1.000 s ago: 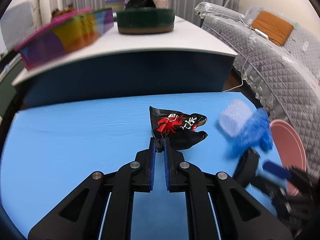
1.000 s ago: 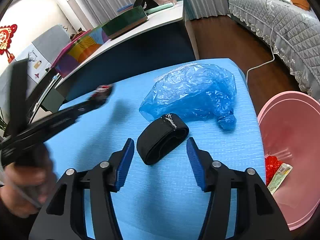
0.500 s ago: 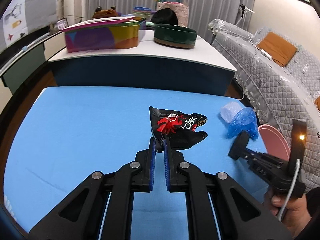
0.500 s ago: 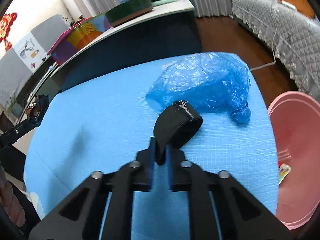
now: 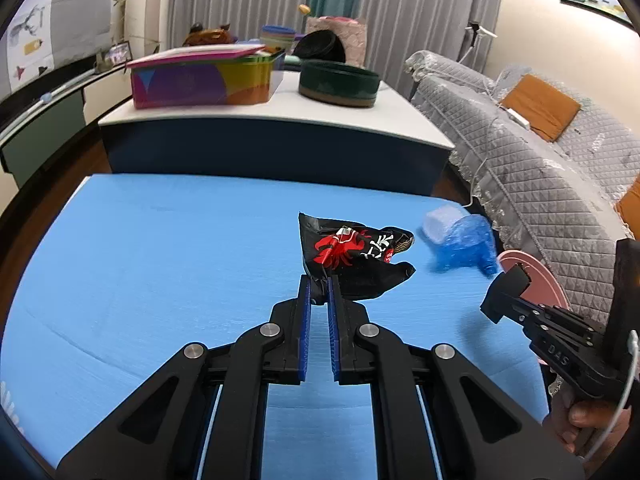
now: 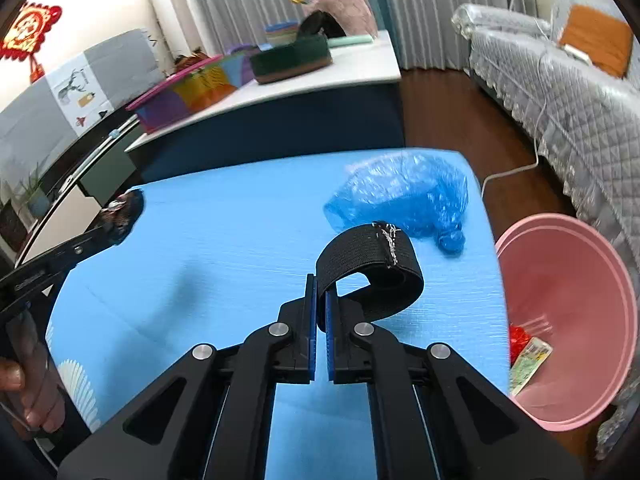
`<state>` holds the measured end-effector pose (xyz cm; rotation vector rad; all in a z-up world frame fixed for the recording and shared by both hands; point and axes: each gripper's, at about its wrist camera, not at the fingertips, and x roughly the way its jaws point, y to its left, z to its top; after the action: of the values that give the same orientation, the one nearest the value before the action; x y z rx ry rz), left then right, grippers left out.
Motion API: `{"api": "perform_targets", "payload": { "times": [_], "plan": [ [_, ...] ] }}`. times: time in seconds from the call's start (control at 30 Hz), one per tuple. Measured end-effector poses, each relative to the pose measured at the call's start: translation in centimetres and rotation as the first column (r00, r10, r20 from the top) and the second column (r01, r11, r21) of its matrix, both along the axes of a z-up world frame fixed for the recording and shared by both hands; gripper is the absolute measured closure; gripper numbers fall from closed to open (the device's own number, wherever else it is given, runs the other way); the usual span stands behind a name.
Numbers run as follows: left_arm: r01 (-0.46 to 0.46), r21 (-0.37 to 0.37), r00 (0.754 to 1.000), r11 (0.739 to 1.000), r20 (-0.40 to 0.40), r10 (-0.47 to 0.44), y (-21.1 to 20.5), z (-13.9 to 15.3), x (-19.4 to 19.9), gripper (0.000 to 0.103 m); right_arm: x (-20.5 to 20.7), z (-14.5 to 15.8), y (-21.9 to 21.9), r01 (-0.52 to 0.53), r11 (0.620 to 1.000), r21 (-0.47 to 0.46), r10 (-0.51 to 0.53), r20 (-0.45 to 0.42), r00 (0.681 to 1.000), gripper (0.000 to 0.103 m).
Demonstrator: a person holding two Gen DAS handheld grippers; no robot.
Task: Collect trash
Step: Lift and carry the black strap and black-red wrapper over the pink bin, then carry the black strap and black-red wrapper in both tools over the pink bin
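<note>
My left gripper point(image 5: 319, 280) is shut on a black snack wrapper point(image 5: 352, 254) with red and white print, held above the blue table point(image 5: 160, 264). In the right wrist view my right gripper point(image 6: 320, 284) is shut on a black elastic band point(image 6: 370, 268), a loop with a stitched seam, lifted off the table point(image 6: 224, 248). A crumpled blue plastic bag point(image 6: 404, 198) lies at the table's far right corner, also visible as the bag point(image 5: 464, 242) in the left view. A pink bin point(image 6: 576, 320) stands beside the table's right edge, holding a red wrapper point(image 6: 519, 338) and a paper scrap.
Behind the blue table stands a white-topped counter point(image 5: 280, 112) with a colourful box point(image 5: 200, 80) and a dark green round tin point(image 5: 339, 82). A grey quilted sofa point(image 5: 540, 168) runs along the right. A white cable point(image 6: 516, 168) lies on the wooden floor.
My right gripper closed on the black band and lifted it off the table. The left gripper swung with the wrapper, so the counter now appears farther back and sharp.
</note>
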<state>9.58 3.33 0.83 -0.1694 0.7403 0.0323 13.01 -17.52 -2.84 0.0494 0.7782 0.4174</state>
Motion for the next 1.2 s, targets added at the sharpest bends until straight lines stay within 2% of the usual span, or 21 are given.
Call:
{"api": "perform_targets", "payload": {
  "times": [0.3, 0.53, 0.67, 0.9, 1.07, 1.2],
  "plan": [
    [0.025, -0.023, 0.999, 0.999, 0.037, -0.024, -0.5, 1.1, -1.4, 0.095, -3.0, 6.0, -0.2, -0.050, 0.999, 0.016, 0.049, 0.040, 0.998, 0.099],
    [0.046, -0.019, 0.997, 0.999, 0.064, -0.045, -1.2, 1.5, -2.0, 0.095, -4.3, 9.8, -1.7, -0.104, 0.992, -0.065, 0.110, 0.107, 0.988, 0.099],
    [0.059, -0.013, 0.995, 0.998, 0.079, -0.058, -1.8, 1.4, -2.3, 0.095, -3.8, 9.9, -4.0, -0.079, 0.995, -0.058, 0.086, 0.122, 0.989, 0.099],
    [0.103, 0.004, 0.991, 0.995, 0.086, -0.103, -3.5, 0.7, -2.3, 0.095, -3.1, 8.2, -8.9, 0.013, 1.000, 0.027, -0.016, 0.107, 0.994, 0.099],
    [0.134, -0.015, 0.989, 0.991, 0.068, -0.133, -5.4, 0.4, -1.5, 0.095, -2.7, 7.8, -11.7, 0.073, 0.997, 0.029, -0.076, 0.118, 0.990, 0.099],
    [0.170, -0.002, 0.984, 0.985, 0.062, -0.169, -7.8, 0.4, -0.8, 0.095, -2.5, 8.1, -13.8, 0.119, 0.992, 0.044, -0.123, 0.127, 0.984, 0.099]
  ]
}}
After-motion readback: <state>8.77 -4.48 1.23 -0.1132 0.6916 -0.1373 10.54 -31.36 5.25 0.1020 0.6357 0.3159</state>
